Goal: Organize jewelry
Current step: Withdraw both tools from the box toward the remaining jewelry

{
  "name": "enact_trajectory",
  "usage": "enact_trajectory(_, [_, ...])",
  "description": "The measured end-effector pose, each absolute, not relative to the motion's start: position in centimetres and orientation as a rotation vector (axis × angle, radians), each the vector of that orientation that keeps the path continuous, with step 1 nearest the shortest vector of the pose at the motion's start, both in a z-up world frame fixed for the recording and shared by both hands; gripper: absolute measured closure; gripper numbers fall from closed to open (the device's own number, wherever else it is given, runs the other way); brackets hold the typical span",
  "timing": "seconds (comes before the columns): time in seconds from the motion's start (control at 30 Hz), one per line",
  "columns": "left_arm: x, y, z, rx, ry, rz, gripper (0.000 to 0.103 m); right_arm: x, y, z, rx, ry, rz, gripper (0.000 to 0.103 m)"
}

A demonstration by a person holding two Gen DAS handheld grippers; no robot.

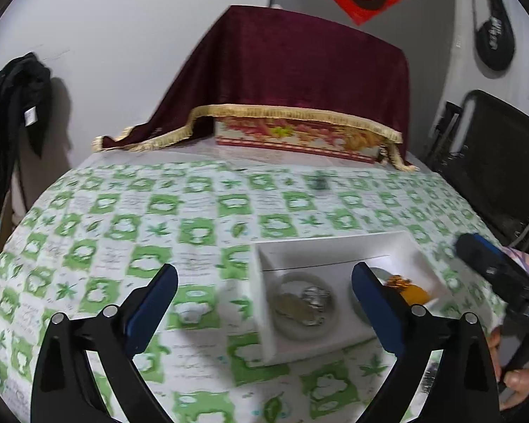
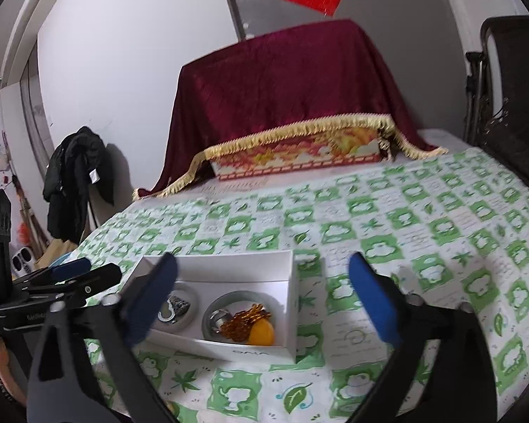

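Both grippers — left, right — fingers spread, empty, near the white box

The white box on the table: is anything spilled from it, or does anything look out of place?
Nothing stands out. The white box sits flat on the tablecloth, and the jewelry lies inside it.

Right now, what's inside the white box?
The white box holds two round dishes: one with silvery pieces, one with a ring, amber beads and a yellow pendant. A tong partly covers the first.
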State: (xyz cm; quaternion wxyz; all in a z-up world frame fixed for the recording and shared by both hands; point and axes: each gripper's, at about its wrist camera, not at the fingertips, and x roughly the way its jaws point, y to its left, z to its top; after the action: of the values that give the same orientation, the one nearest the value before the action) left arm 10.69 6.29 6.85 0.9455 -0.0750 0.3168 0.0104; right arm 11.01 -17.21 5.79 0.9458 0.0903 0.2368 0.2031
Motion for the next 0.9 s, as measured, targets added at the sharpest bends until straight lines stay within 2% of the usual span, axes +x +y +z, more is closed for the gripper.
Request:
enact_trajectory(0.47, [8.3,6.6,5.3,-0.234,0.714,0.004,0.004,8.4,-18.4,5.2,0.158,0.532,0.401,0.005])
enact_trajectory(0.9, [4.8,3.1,4.3,-0.081,0.745,0.017,0.004,4.5,-20.3,3.8,0.164,0.632,0.384,0.005])
